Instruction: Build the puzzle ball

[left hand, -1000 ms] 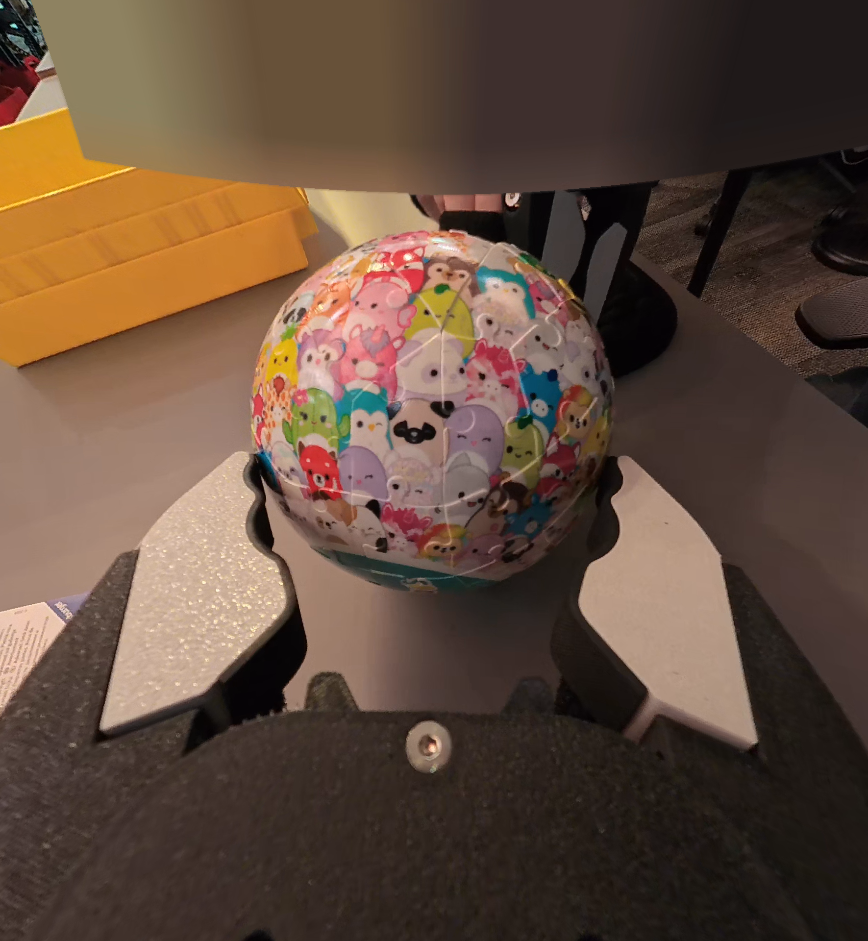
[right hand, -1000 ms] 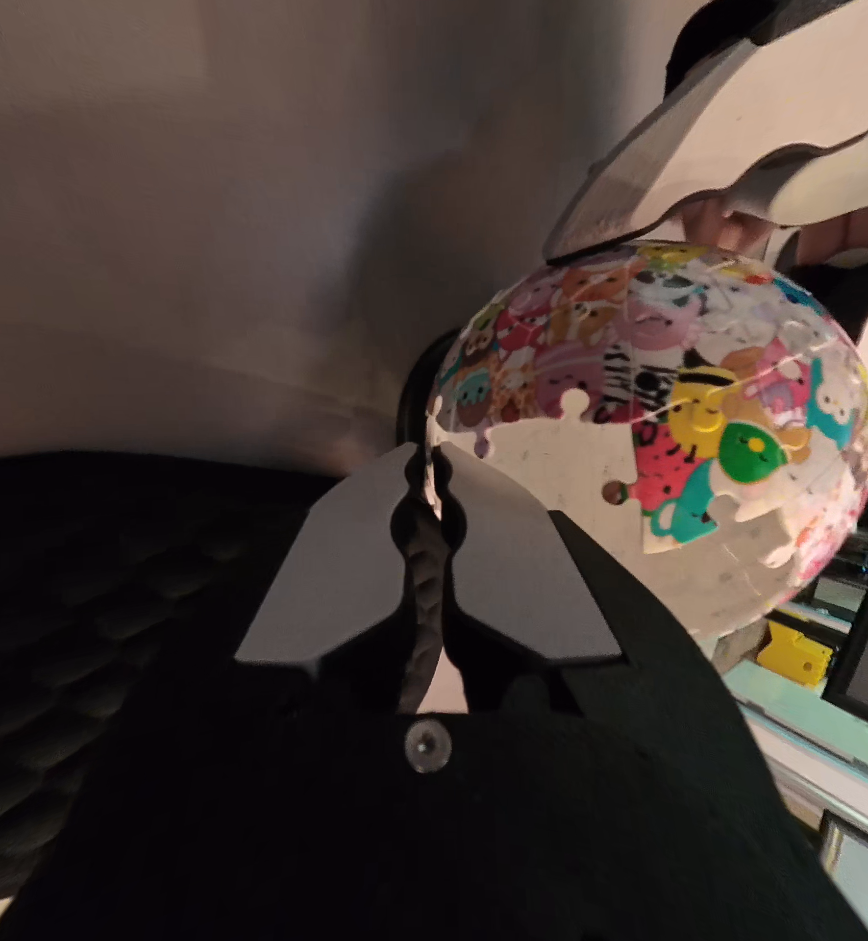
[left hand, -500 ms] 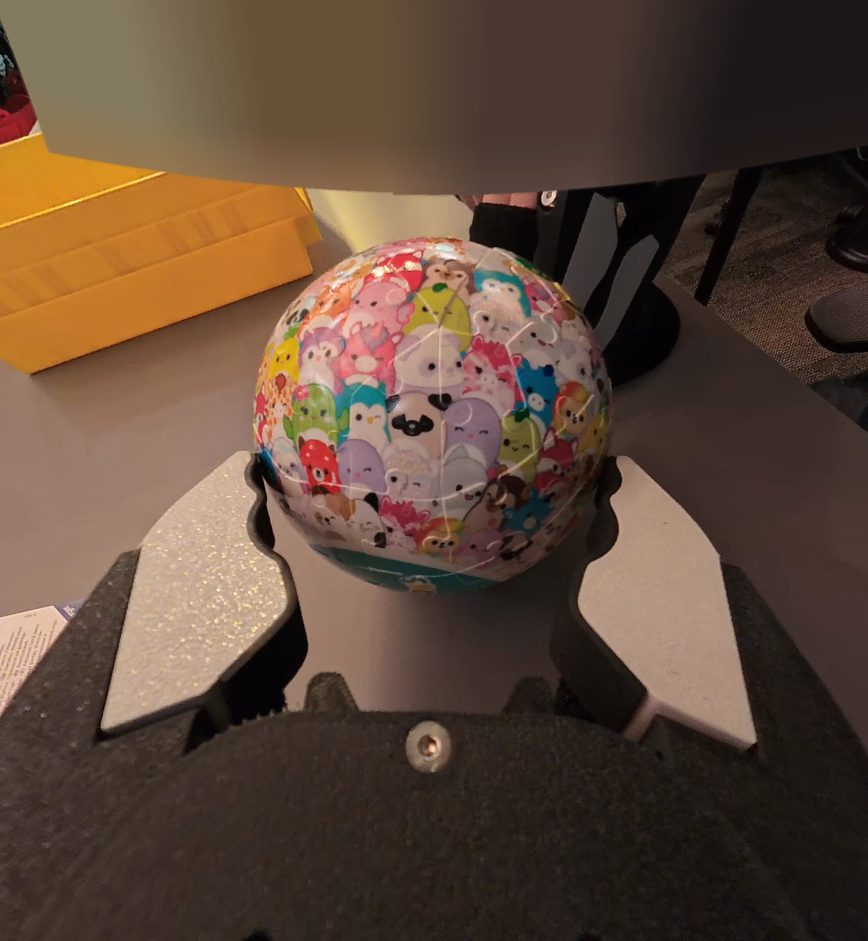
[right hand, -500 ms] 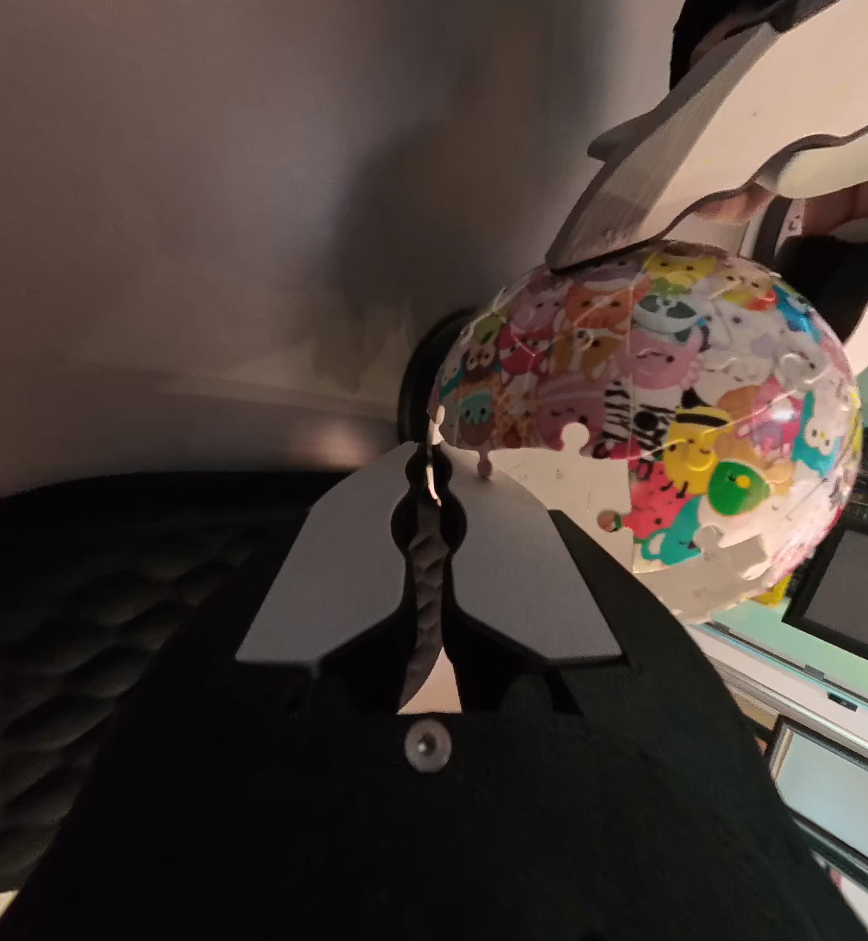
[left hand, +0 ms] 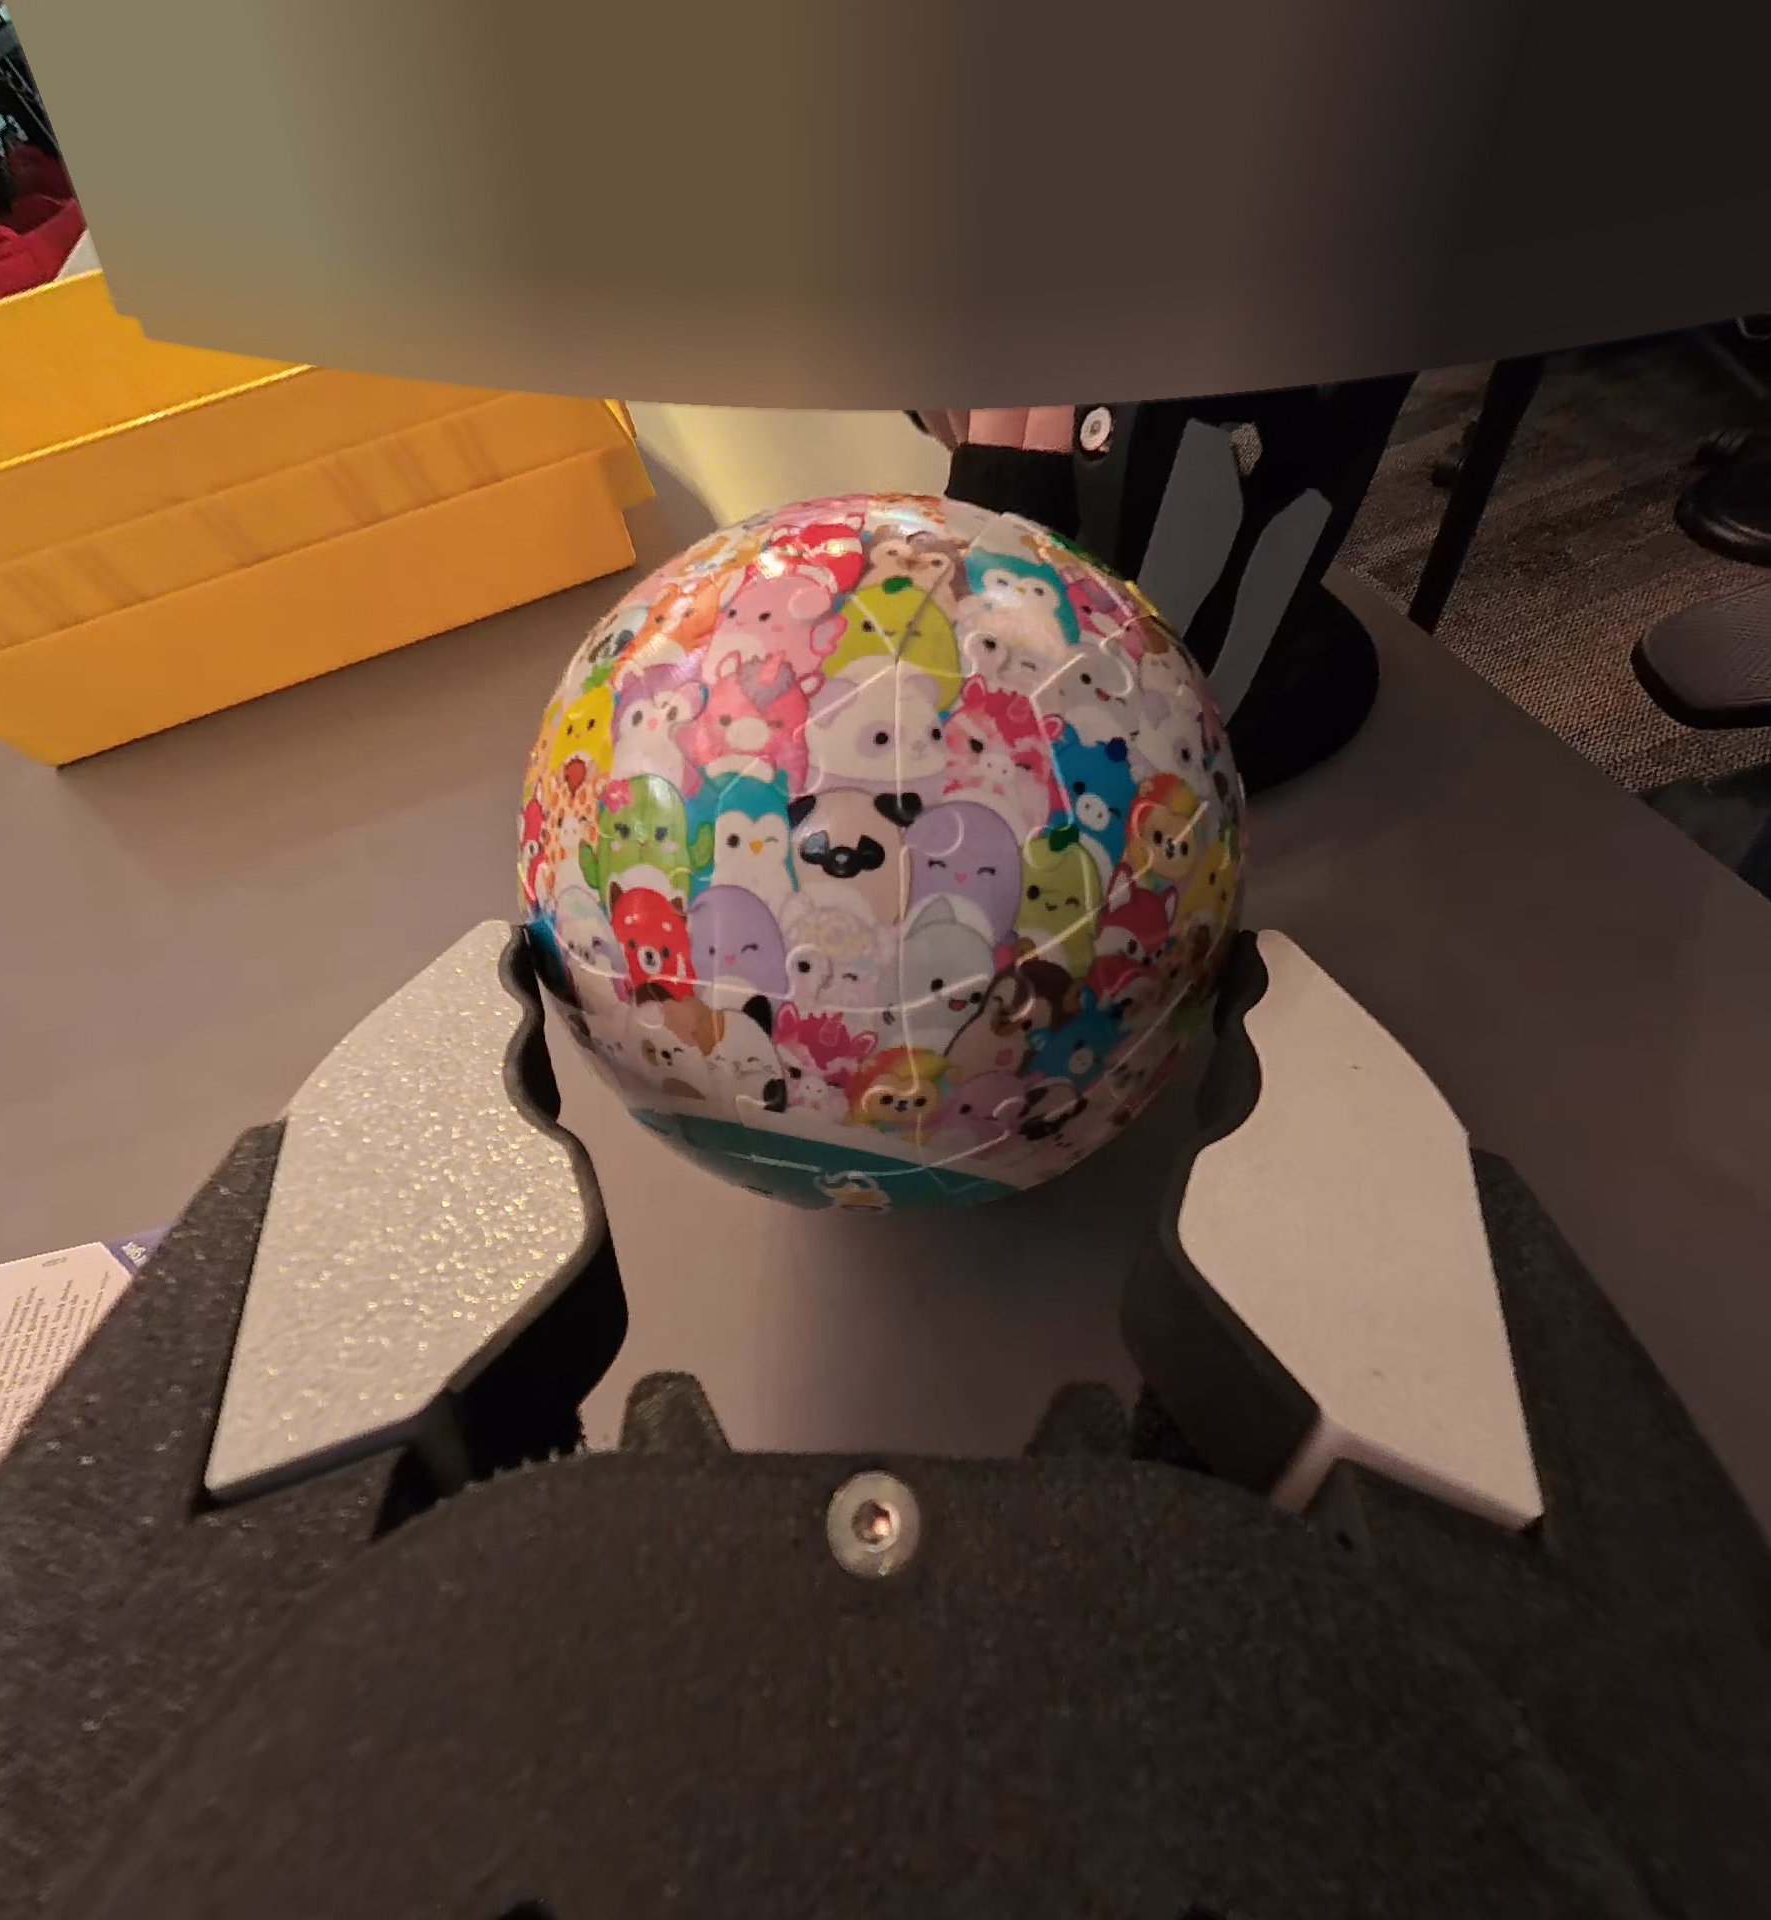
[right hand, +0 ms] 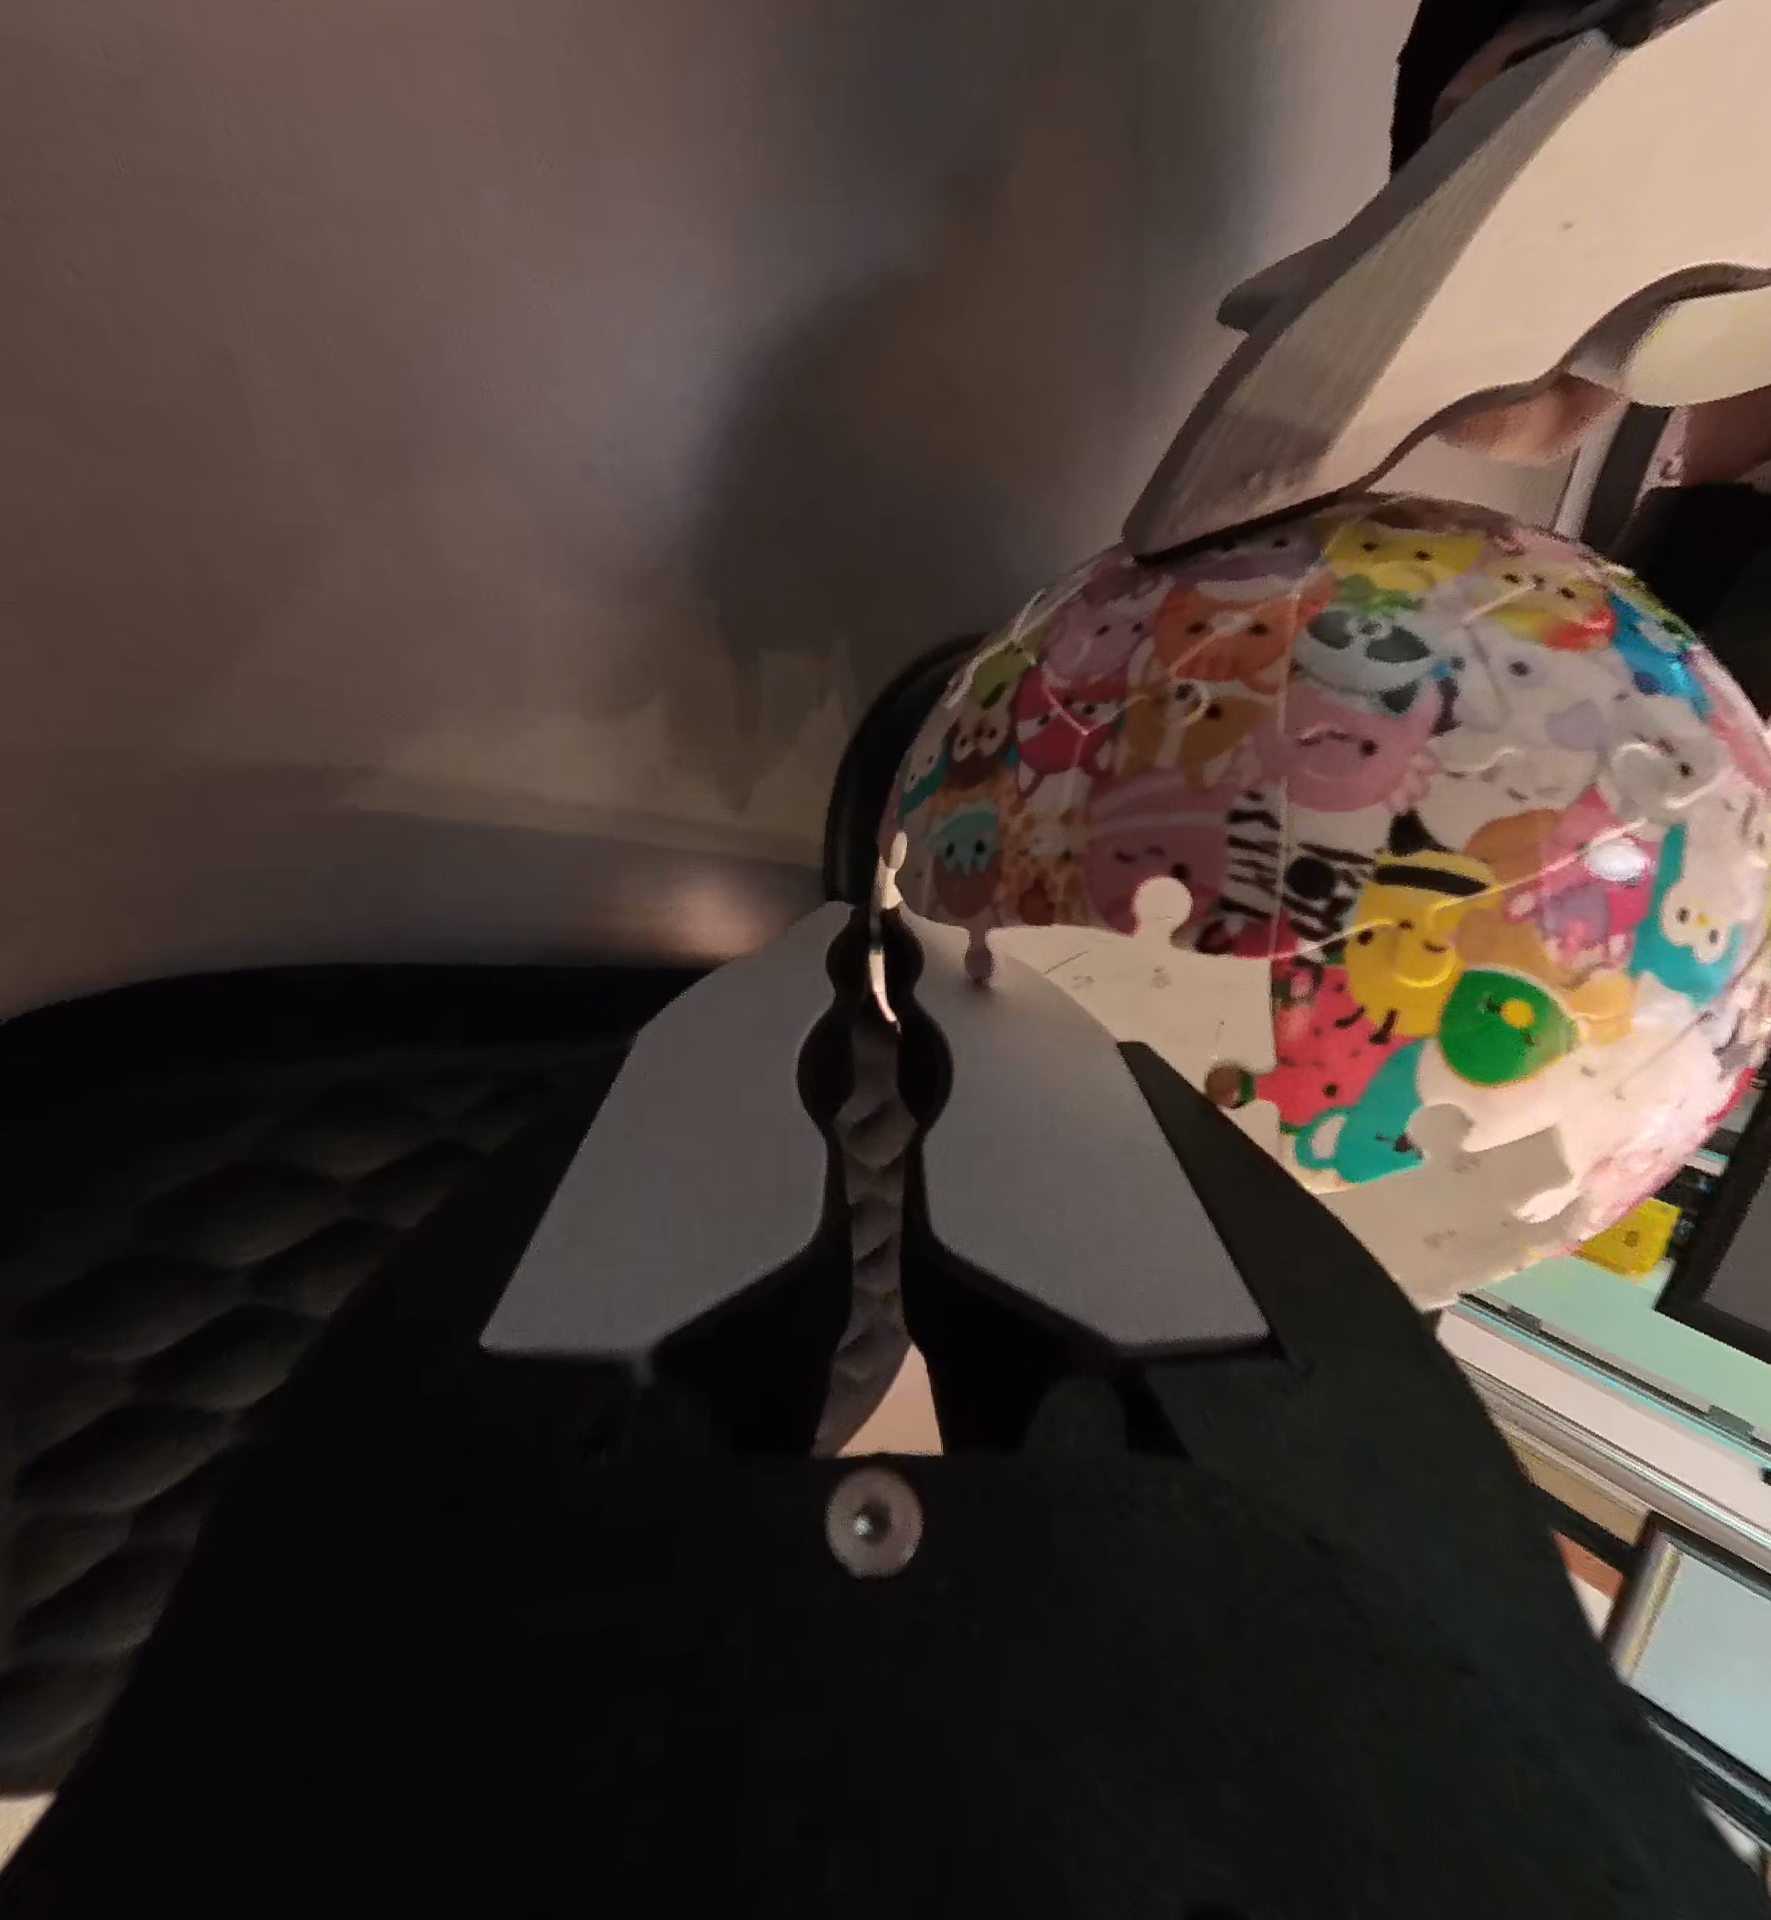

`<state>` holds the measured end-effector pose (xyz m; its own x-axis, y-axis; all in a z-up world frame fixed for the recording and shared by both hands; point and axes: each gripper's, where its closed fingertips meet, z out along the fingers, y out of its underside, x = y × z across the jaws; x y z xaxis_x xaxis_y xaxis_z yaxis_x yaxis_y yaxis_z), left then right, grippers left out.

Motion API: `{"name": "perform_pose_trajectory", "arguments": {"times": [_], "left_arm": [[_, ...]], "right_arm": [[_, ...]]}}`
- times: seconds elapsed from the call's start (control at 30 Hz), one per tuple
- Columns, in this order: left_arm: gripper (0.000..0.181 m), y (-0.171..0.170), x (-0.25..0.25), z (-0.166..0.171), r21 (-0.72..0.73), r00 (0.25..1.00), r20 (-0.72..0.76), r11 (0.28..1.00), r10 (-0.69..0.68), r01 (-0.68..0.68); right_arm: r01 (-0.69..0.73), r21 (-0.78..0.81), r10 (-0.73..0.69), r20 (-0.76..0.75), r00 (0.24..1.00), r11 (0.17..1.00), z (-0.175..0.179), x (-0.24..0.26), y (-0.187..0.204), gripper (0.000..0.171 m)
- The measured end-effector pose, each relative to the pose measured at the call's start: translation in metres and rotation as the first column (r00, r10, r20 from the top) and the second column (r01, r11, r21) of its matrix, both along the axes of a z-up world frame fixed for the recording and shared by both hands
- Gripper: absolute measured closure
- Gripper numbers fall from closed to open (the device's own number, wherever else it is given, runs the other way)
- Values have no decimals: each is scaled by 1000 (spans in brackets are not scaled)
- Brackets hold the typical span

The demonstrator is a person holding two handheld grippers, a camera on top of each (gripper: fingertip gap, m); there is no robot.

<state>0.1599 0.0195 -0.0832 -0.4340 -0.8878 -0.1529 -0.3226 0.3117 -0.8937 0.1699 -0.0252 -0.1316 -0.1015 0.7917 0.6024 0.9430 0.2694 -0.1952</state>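
left tongs (left hand: pixel 881 997) gripping puzzle ball (left hand: pixel 881 842)

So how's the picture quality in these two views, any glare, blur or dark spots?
Left wrist view: warm light, the puzzle ball sharp with glare near its top, a smooth blurred patch across the upper frame. Right wrist view: dimmer, slightly motion-blurred, the right gripper body almost black, a small glare spot on the ball's right side.
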Motion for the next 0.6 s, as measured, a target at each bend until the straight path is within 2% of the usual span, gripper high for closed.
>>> {"name": "perform_pose_trajectory", "arguments": {"times": [0.27,0.6], "left_arm": [[60,0,-1,0,11,1000,1,1000,-2,2],[60,0,-1,0,-6,1000,0,1000,1,-1]], "right_arm": [[-9,37,8,21,1000,999,-2,0,1,167],[-29,69,27,28,999,997,-10,0,2,155]]}}
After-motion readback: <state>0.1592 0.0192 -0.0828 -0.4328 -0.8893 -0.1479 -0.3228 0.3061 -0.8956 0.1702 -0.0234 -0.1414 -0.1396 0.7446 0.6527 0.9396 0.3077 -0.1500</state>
